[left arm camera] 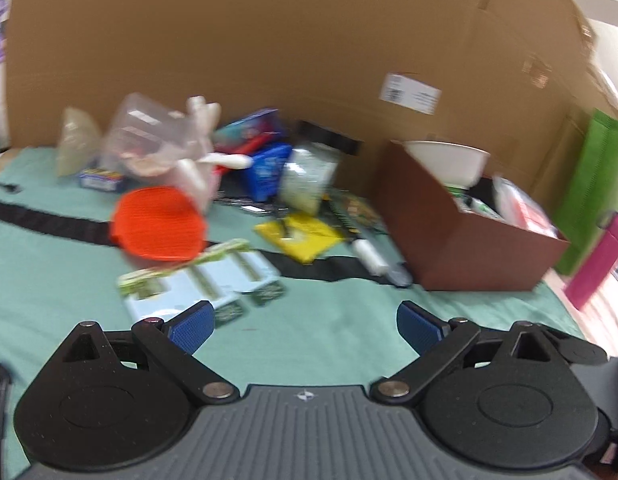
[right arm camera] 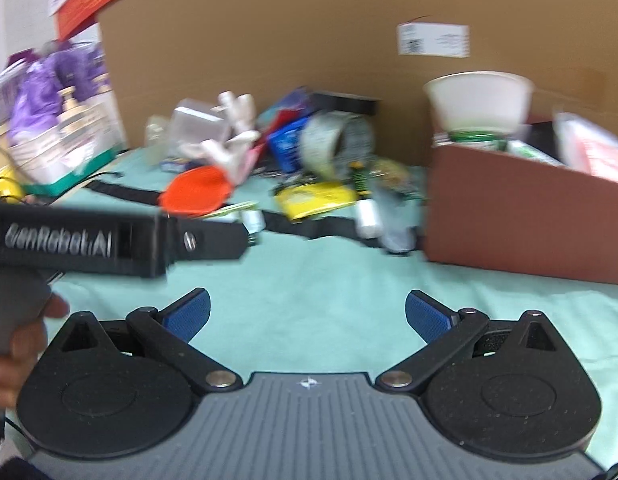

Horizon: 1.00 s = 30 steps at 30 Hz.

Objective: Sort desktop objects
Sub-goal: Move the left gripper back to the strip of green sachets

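Note:
A pile of desktop objects lies on the green cloth: an orange round lid [left arm camera: 159, 224], a yellow packet [left arm camera: 299, 236], a white roll [left arm camera: 369, 256], a light blue pack [left arm camera: 201, 284], a blue box [left arm camera: 267, 170] and clear plastic containers [left arm camera: 149, 140]. A brown box [left arm camera: 461, 236] at the right holds a white bowl [left arm camera: 449, 160] and other items. My left gripper [left arm camera: 305, 326] is open and empty, above the cloth just short of the light blue pack. My right gripper [right arm camera: 307, 316] is open and empty; the left gripper's black body [right arm camera: 109, 240] crosses its view at the left.
A tall cardboard wall [left arm camera: 269, 40] stands behind the pile. A black strap [left arm camera: 49, 220] runs across the cloth. A pink bottle [left arm camera: 597, 260] and a green bag [left arm camera: 597, 184] stand right of the brown box. Bottles and purple bags [right arm camera: 61, 120] sit at the far left.

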{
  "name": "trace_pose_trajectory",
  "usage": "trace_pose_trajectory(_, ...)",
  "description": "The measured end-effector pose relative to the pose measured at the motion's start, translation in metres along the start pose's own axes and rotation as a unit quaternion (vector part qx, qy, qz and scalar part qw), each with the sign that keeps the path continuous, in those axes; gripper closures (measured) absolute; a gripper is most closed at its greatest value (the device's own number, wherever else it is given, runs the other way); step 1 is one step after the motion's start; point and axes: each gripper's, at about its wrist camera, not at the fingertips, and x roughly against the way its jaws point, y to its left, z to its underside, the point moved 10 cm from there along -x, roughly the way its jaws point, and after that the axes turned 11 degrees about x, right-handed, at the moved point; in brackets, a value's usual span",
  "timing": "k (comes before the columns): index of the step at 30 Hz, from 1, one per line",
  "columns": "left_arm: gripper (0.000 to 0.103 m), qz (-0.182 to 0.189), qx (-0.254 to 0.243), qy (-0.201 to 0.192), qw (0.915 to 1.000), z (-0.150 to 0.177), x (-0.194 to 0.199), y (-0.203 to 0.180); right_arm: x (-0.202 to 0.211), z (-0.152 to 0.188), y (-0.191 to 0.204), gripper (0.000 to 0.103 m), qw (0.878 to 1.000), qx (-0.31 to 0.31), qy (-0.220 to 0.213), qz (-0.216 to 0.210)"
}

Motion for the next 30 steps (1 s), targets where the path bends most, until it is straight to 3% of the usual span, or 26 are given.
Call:
trace_pose_trajectory(4,0.004,-0.032,0.026,0.002,0.9991,-0.005,-0.005,0.036,-0.021,-0.003,0.025,0.002,0.999,0.006,0.006,-0.044)
trace_pose_trajectory(9,0.005,-0.04,0.062,0.013,0.9972,-0.007,-0.011,0.064,-0.046,-0.007,0.044,0.004,0.997,0.031,0.015,-0.069)
trace_pose_trajectory(11,0.009,-0.038,0.072,0.018,0.9965,-0.008,-0.015,0.071,-0.056,-0.009,0.05,0.011,0.996,0.033,0.019,-0.082)
trace_pose_trajectory(12,0.011,-0.036,0.077,0.024,0.9961,-0.007,-0.018,0.074,-0.06,-0.01,0.051,0.017,0.995,0.034,0.021,-0.092)
trace_pose_trajectory(17,0.019,-0.03,0.083,0.021,0.9959,-0.011,-0.025,0.08,-0.081,-0.017,0.055,0.022,0.993,0.046,0.027,-0.105)
trace_pose_trajectory(21,0.035,-0.029,0.076,0.019,0.9965,-0.016,-0.03,0.082,-0.097,-0.028,0.046,0.036,0.993,0.037,0.023,-0.113)
trace_pose_trajectory(25,0.04,-0.019,0.08,0.023,0.9963,-0.019,-0.035,0.082,-0.113,-0.039,0.039,0.038,0.992,0.017,0.013,-0.128)
trace_pose_trajectory(30,0.04,-0.021,0.087,0.018,0.9958,-0.025,-0.039,0.084,-0.121,-0.044,0.039,0.039,0.99,0.024,0.008,-0.136)
